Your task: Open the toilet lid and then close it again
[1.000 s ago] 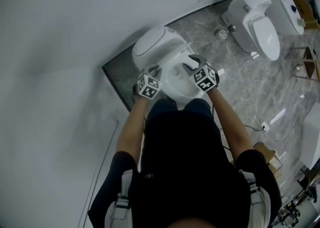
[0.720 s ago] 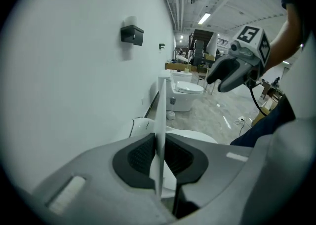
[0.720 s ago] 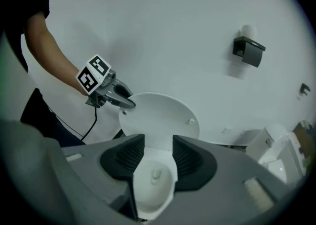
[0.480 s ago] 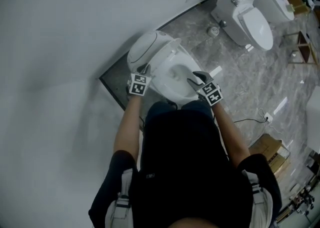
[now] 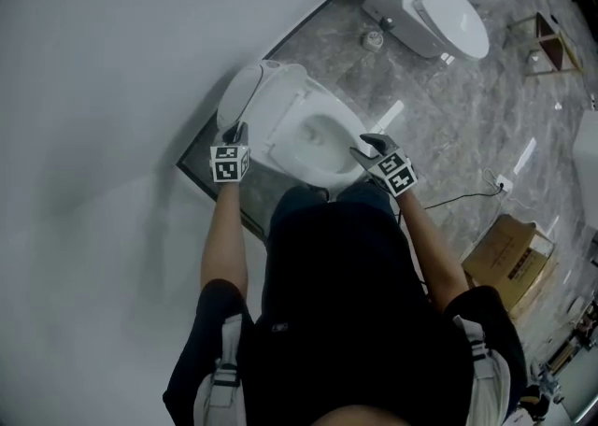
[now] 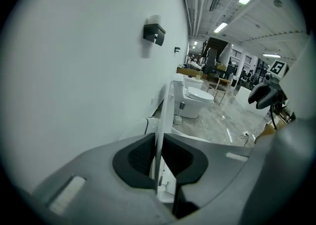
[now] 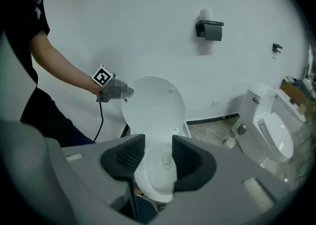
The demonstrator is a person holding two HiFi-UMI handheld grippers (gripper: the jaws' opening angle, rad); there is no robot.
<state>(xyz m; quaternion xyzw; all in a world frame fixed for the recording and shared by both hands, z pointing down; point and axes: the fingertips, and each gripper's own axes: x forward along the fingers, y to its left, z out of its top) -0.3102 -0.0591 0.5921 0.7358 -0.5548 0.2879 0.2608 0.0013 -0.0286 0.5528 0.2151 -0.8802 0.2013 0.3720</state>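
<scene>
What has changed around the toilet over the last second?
The toilet lid swung up from half raised to upright by the wall. The left gripper followed it toward the wall; its jaws have just been closing, with the lid's edge between them. The right gripper drew away to the bowl's right side, jaws apart, holding nothing. The bowl stayed put.

Toilets: three, near toilet point(image 5: 280, 111), two far toilets point(image 5: 439, 13)
Grippers: two, left gripper point(image 5: 240, 132), right gripper point(image 5: 363, 149)
Cardboard box point(image 5: 509, 261): one
Paper holder point(image 7: 211, 30): one
</scene>
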